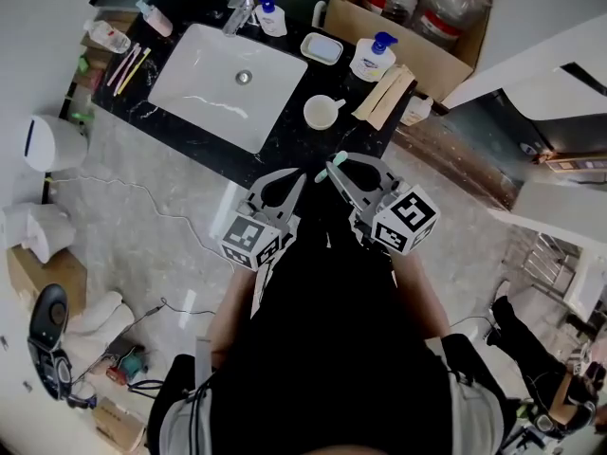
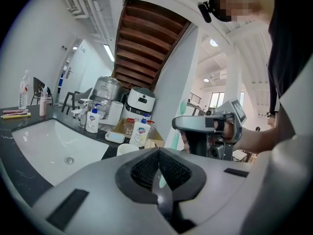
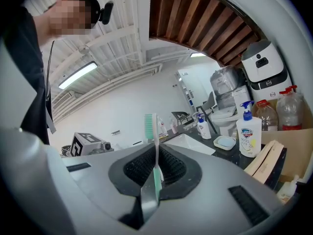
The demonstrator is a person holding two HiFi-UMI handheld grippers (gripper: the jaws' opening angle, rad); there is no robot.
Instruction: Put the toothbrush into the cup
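Toothbrush [image 3: 152, 126] clamped in R tool [image 3: 155, 168] | L tool [image 2: 159, 173] closed, empty | cup [image 1: 323, 112] by sink [image 1: 223, 83] | bottle [image 3: 248, 136] print illegible

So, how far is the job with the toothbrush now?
Done: the toothbrush is picked up; the right tool is shut on it, bristles up. In hand: it is held short of the counter. Left: putting it into the white cup beside the sink. The left tool is shut, empty.

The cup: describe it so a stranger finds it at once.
Start at the white sink set in the black counter. Just right of it stands the cup. It alone is an open white mug; its neighbours are a soap dish and a pump bottle.
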